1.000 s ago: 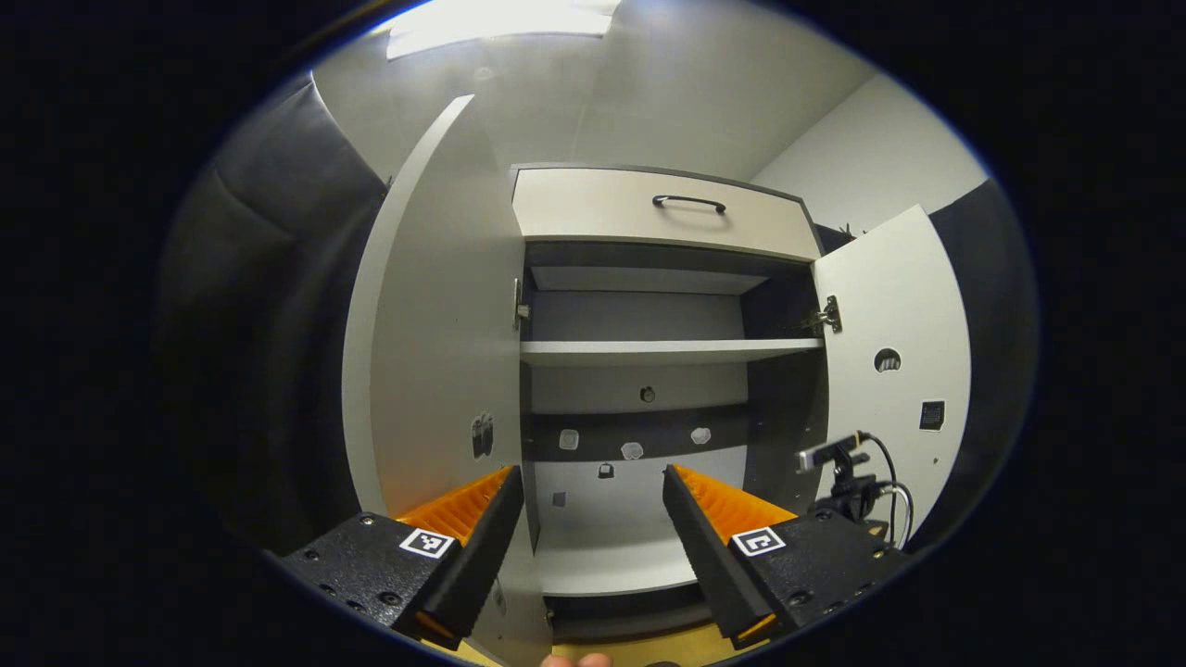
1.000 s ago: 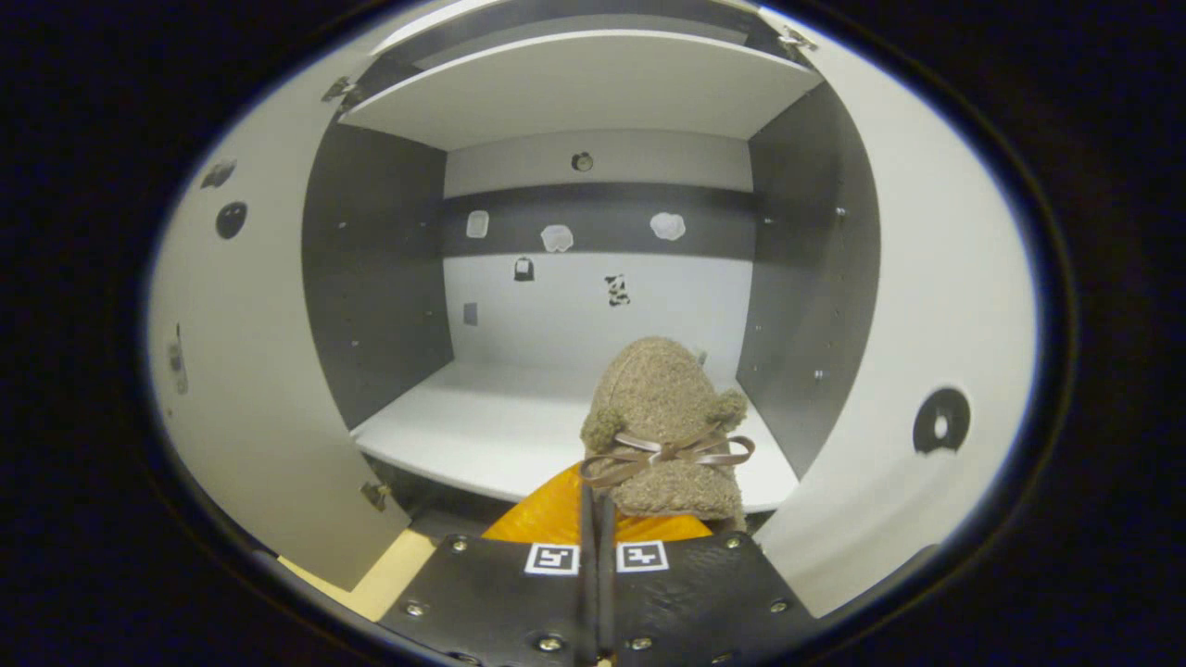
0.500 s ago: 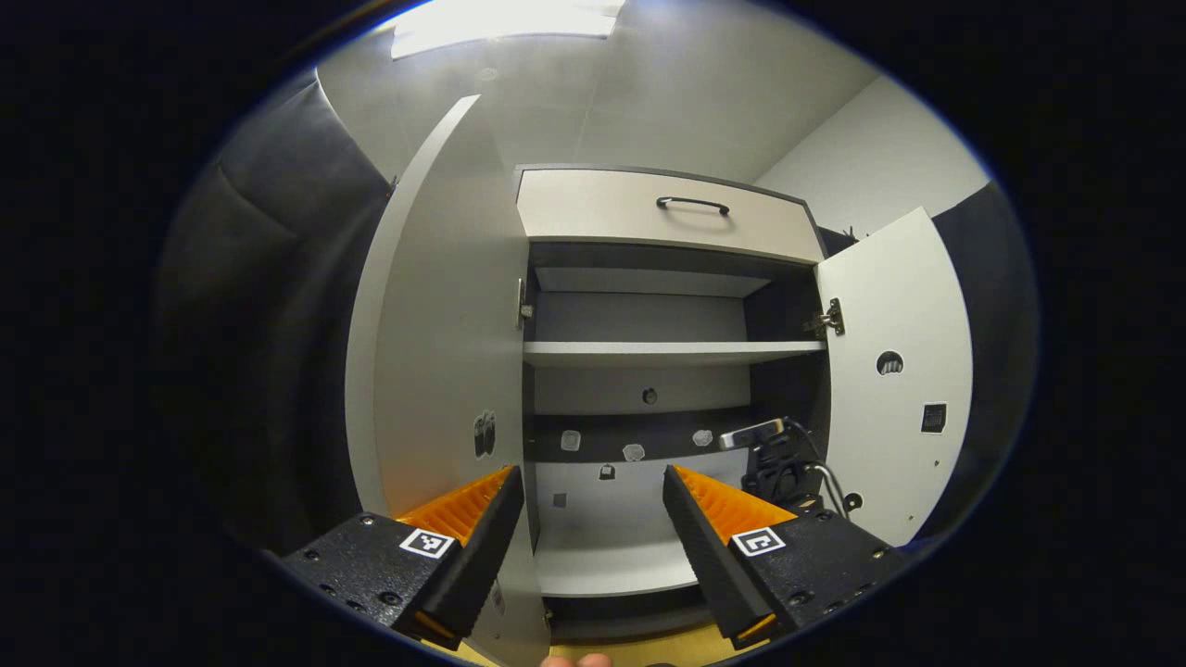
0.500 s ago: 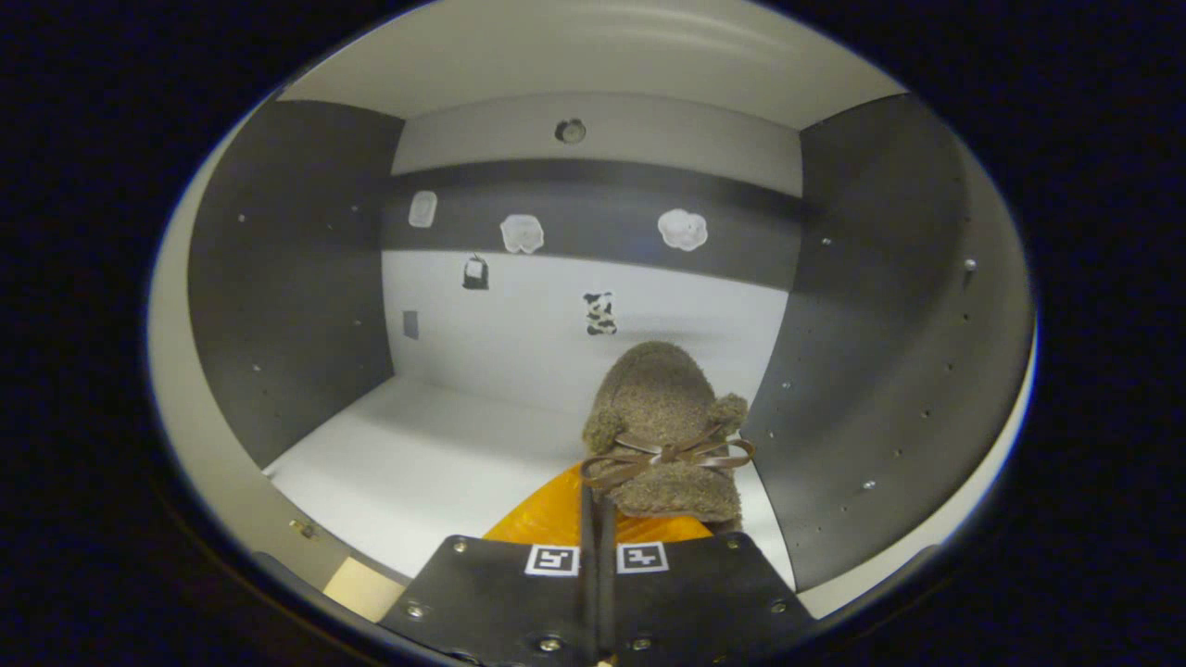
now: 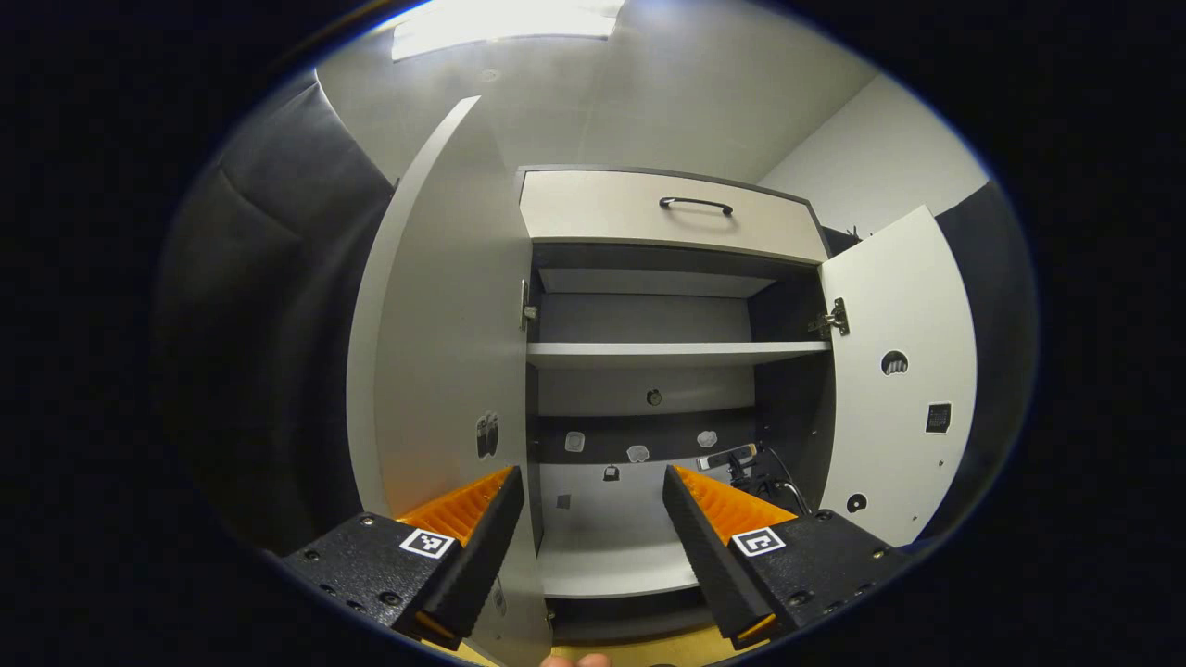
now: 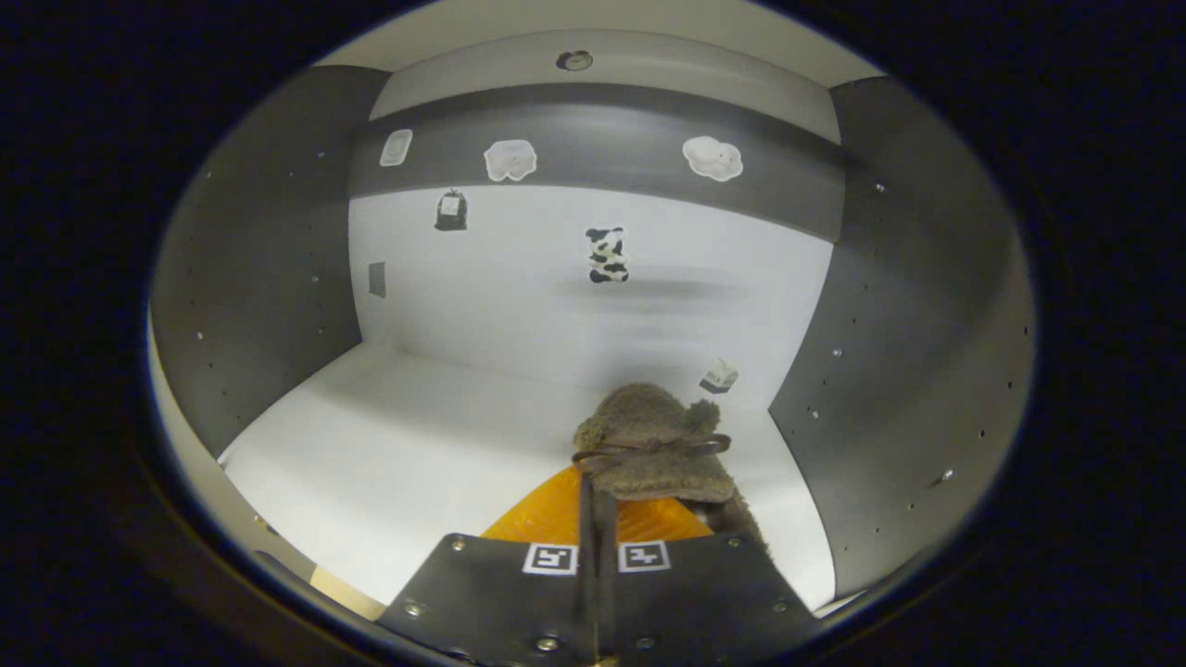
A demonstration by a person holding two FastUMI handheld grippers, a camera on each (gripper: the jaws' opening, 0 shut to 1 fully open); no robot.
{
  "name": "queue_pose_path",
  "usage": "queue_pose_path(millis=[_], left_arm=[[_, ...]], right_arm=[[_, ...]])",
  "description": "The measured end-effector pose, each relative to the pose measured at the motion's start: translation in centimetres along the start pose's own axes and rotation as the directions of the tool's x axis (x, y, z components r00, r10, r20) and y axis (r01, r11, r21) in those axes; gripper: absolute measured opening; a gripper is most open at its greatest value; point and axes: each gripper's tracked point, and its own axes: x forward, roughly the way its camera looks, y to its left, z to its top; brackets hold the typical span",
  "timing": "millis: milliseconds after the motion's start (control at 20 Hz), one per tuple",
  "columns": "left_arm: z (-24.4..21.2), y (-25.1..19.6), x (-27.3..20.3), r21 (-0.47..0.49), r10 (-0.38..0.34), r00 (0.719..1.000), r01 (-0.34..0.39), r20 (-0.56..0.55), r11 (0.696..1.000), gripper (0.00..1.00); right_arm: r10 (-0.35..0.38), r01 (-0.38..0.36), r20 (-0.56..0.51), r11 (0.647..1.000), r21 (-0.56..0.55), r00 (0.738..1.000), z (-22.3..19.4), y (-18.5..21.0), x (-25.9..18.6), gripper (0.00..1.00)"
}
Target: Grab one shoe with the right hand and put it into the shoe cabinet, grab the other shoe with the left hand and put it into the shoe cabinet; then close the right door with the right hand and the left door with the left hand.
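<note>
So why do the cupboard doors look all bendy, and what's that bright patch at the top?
In the left gripper view the fisheye lens curves the straight left door and right door, and a ceiling light glares white. In the right gripper view the cabinet walls bulge too, and the shoe looks sharp.

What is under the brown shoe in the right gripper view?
The cabinet's white lower shelf lies below the brown shoe, held by the right gripper. Whether the sole touches it is hidden.
</note>
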Motion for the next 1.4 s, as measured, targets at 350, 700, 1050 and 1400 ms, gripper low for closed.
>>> queue_pose_path(millis=[350, 700, 1050, 1400], left_arm=[[0.0, -0.1, 0.0, 0.006, -0.008, 1.0, 0.008, -0.003, 1.0, 0.93], [-0.6, -1.7, -0.2, 0.022, -0.039, 0.999, 0.039, -0.027, 0.999, 0.94], [-6.6, -5.0, -0.2, -0.014, -0.099, 0.982, 0.098, -0.161, 0.995, 0.94], [-23.4, -8.5, -2.2, -0.073, -0.207, 0.854, 0.196, -0.477, 0.978, 0.95]], right_arm=[[0.025, -0.026, 0.022, 0.999, 0.024, 0.999, 0.0, -0.5, -5.0, 0.45], [0.047, -0.057, 0.24, 0.998, 0.037, 0.97, 5.2, -1.8, -18.8, 0.45], [0.045, -0.073, 0.474, 0.997, 0.04, 0.879, 12.4, -2.4, -34.1, 0.44], [0.022, -0.075, 0.566, 0.995, 0.07, 0.824, 15.1, -3.0, -41.8, 0.44]])
